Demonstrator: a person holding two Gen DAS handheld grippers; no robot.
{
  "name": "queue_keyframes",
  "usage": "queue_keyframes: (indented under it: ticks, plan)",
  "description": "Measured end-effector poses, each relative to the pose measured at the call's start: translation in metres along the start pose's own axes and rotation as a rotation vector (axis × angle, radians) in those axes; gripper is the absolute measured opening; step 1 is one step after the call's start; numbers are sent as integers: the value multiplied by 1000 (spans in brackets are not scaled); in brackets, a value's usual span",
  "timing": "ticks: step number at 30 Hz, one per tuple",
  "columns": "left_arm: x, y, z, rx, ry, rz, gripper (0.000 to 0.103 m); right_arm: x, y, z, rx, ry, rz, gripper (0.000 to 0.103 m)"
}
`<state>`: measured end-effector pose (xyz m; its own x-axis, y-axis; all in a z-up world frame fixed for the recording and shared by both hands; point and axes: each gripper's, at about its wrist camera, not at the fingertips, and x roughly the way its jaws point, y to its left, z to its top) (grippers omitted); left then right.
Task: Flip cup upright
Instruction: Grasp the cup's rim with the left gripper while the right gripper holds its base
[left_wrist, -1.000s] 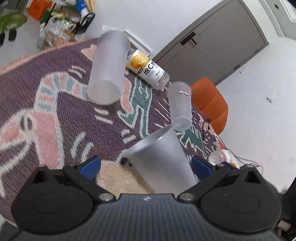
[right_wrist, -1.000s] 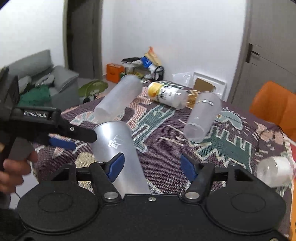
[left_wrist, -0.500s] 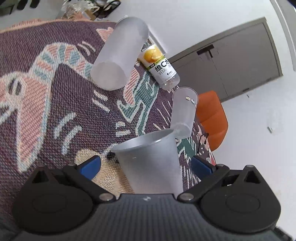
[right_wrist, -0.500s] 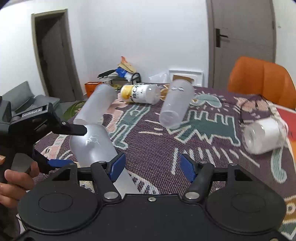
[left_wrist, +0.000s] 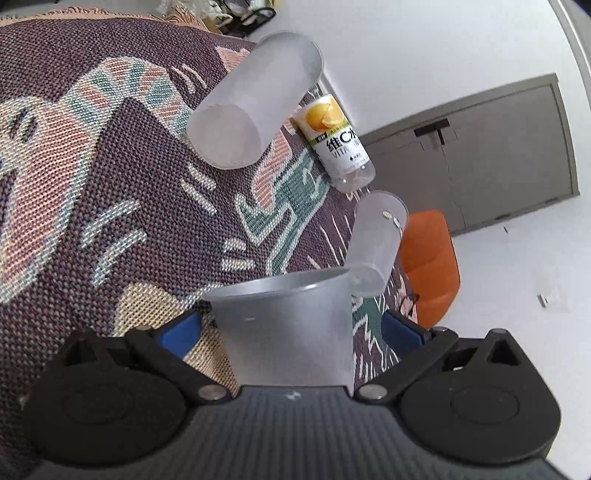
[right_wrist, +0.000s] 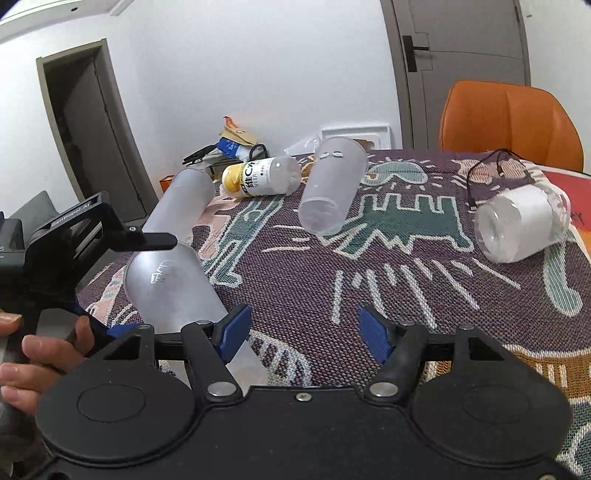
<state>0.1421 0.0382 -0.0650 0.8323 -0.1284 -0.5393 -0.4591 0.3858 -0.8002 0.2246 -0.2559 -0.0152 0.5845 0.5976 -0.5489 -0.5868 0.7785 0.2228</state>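
A frosted grey cup (left_wrist: 288, 328) lies between the blue pads of my left gripper (left_wrist: 291, 330). The pads stand apart from its sides, so the gripper is open. In the right wrist view the same cup (right_wrist: 173, 288) lies on its side at the table's left edge, base toward the camera, with my left gripper (right_wrist: 74, 251) around it. My right gripper (right_wrist: 304, 328) is open and empty, just right of that cup, above the patterned cloth (right_wrist: 406, 266).
A tall frosted tumbler (right_wrist: 181, 206), a yellow-capped drink bottle (right_wrist: 262, 177), a smaller frosted cup (right_wrist: 328, 192) and a clear jar with a white roll (right_wrist: 521, 221) lie on their sides on the cloth. An orange chair (right_wrist: 509, 118) stands behind the table.
My left gripper has swung round the grey cup, so its rim now faces away and level. My right gripper has turned right and lifted slightly; both stay open.
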Motion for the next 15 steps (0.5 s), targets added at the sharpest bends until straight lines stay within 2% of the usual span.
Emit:
queue_keyframes:
  ticks: [10, 13, 15]
  plan:
    - [3, -3, -4, -5, -65, 27, 100, -7, -11, -6, 45, 1, -21, 66]
    - [3, -5, -4, 22, -86, 67, 83, -8, -11, -9, 55, 1, -26, 66]
    - [4, -6, -4, 45, -84, 67, 82, -9, -10, -11, 61, -4, -27, 66]
